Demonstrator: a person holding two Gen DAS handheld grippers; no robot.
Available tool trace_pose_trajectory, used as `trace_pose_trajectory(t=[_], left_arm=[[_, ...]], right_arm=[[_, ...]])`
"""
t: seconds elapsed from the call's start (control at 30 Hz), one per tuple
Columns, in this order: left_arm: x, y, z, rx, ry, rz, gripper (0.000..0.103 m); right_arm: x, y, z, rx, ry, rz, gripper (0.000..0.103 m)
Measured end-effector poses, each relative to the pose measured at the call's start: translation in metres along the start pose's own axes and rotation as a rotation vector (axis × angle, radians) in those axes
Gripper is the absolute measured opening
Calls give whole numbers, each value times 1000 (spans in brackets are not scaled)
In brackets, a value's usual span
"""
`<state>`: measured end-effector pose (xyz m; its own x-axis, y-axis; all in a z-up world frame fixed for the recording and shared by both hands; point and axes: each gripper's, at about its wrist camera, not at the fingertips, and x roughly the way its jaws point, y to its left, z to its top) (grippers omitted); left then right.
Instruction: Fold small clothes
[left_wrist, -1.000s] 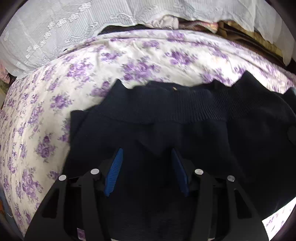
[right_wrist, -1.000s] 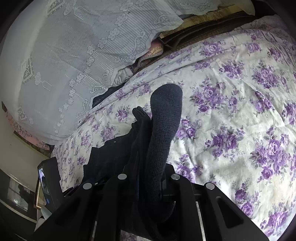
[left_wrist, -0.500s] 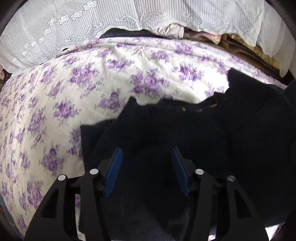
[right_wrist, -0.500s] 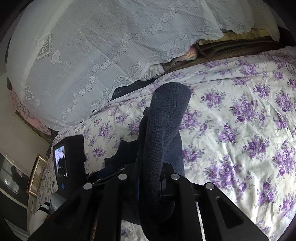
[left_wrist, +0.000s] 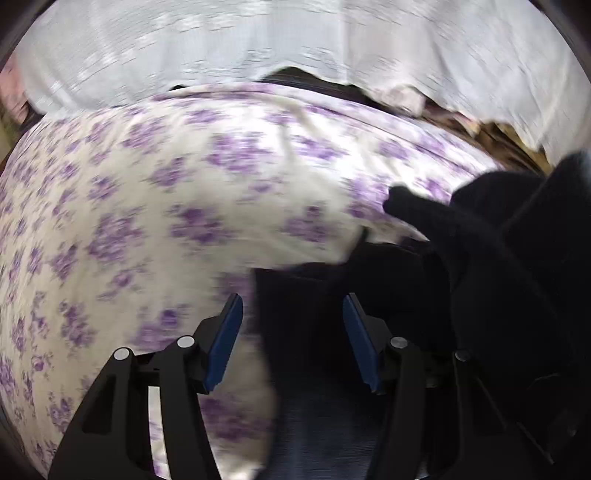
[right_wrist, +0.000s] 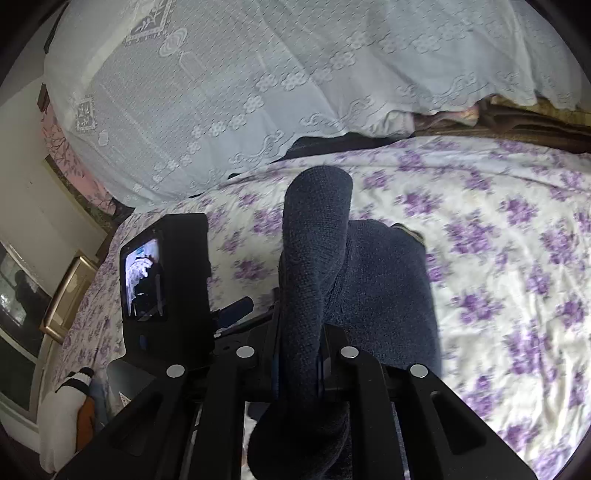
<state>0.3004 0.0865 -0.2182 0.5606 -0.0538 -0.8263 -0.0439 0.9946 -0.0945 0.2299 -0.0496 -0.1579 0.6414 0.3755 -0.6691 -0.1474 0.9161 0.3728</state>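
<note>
Meanwhile, your right gripper (right_wrist: 297, 365) is clamped narrow on a thick fold of the dark knit garment (right_wrist: 317, 258), which stands up between its jaws as a rounded roll and blocks the middle of that camera's view; the rest of the cloth hangs down onto the bedspread (right_wrist: 509, 236), white with purple flowers. Your left gripper (left_wrist: 291, 339) holds its blue pads (left_wrist: 223, 339) about half apart, and the garment's dark edge (left_wrist: 306, 314) lies between them, nearer the right-hand pad, without either pad visibly pressing on it. From the left wrist the picture is smeared, and the garment bunches up dark along the right side.

Beyond the bed hangs a white lace cloth (right_wrist: 258, 74). From the right wrist, the back of your left gripper's body with its small lit screen (right_wrist: 142, 278) fills the left foreground, close beside the cloth roll. At the lower left lies something white with dark stripes (right_wrist: 75, 380), which cannot be identified, and a gold picture frame (right_wrist: 66, 295) leans by the wall.
</note>
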Motion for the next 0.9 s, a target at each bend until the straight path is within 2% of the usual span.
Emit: trace_pose_trajectory(t=[0.13, 0.23, 0.33, 0.4, 0.5, 0.53, 0.63, 0.73, 0.77, 0.8, 0.83, 0.87, 0.9], left_arm=[[6, 42, -7, -53, 17, 52, 56], [11, 70, -19, -79, 41, 120, 56], [7, 93, -29, -108, 53, 146, 56], [3, 101, -32, -110, 43, 165, 56], [-10, 105, -36, -123, 30, 170, 56], [-13, 105, -36, -127, 27, 166, 56], [-28, 95, -34, -121, 0, 149, 58], [-48, 79, -30, -97, -45, 126, 64], [-53, 72, -29, -89, -58, 112, 67], [-59, 63, -29, -76, -69, 87, 71], [-59, 56, -29, -64, -71, 74, 73], [-60, 46, -31, -40, -71, 65, 75], [-56, 33, -33, -13, -64, 68, 75]], right_arm=[[30, 21, -15, -18, 54, -9, 14], [61, 29, -34, -52, 124, -47, 15], [85, 29, -53, -96, 191, -71, 19], [87, 30, -57, -125, 184, -69, 21], [84, 37, -56, -181, 207, -16, 42], [80, 38, -55, -193, 208, 12, 45], [49, 40, -52, -249, 156, 95, 45], [15, 33, -50, -307, 96, 108, 45], [3, 25, -47, -300, 71, 114, 41], [-6, 17, -45, -285, 48, 110, 36], [-11, 10, -44, -270, 36, 99, 23], [-15, -2, -42, -243, 27, 75, 15], [-17, -10, -42, -224, 25, 60, 14]])
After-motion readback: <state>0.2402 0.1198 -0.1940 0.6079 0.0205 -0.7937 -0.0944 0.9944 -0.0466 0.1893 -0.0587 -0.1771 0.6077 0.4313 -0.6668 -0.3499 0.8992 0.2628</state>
